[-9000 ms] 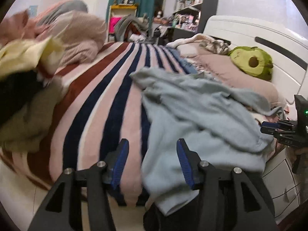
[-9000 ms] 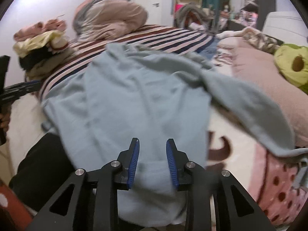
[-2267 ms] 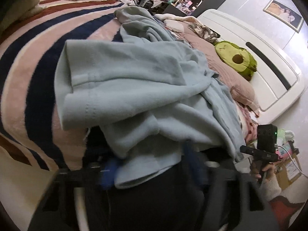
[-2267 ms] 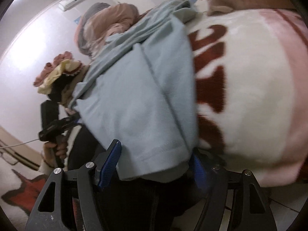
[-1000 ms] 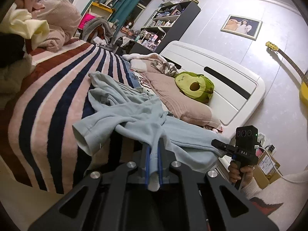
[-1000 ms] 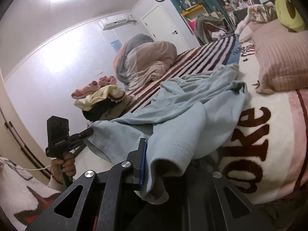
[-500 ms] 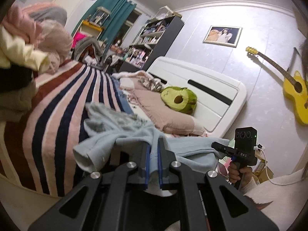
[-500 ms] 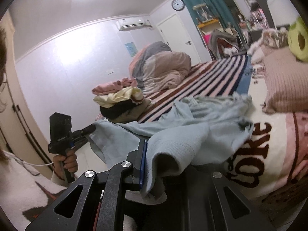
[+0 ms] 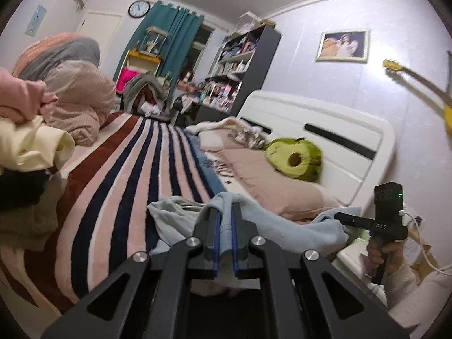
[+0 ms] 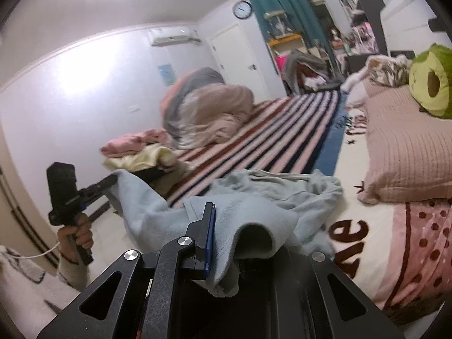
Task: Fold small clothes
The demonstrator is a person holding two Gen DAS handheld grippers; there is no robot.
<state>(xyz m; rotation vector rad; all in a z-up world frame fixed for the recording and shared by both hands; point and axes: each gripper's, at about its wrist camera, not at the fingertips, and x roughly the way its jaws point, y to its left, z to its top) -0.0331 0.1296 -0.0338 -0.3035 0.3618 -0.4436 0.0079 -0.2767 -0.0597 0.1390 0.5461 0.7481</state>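
Observation:
A light blue garment (image 9: pixel 282 226) hangs between my two grippers above the near edge of the bed; it also shows in the right wrist view (image 10: pixel 254 197). My left gripper (image 9: pixel 225 234) is shut on one edge of it, cloth pinched between the blue pads. My right gripper (image 10: pixel 226 240) is shut on another edge, and the cloth drapes over its right finger and hides it. The right gripper also shows at the right of the left wrist view (image 9: pixel 353 220), and the left gripper at the left of the right wrist view (image 10: pixel 101 186).
The bed has a striped blanket (image 9: pixel 135 169). A pile of clothes (image 9: pixel 25 141) lies at its left. A rolled duvet (image 10: pixel 206 113) lies further back. A pink pillow (image 9: pixel 268 178) and a green avocado plush (image 9: pixel 293 158) lie by the white headboard (image 9: pixel 325 130).
Both grippers have lifted higher with the blue garment, raising it off the bed. The views have tilted up toward the room.

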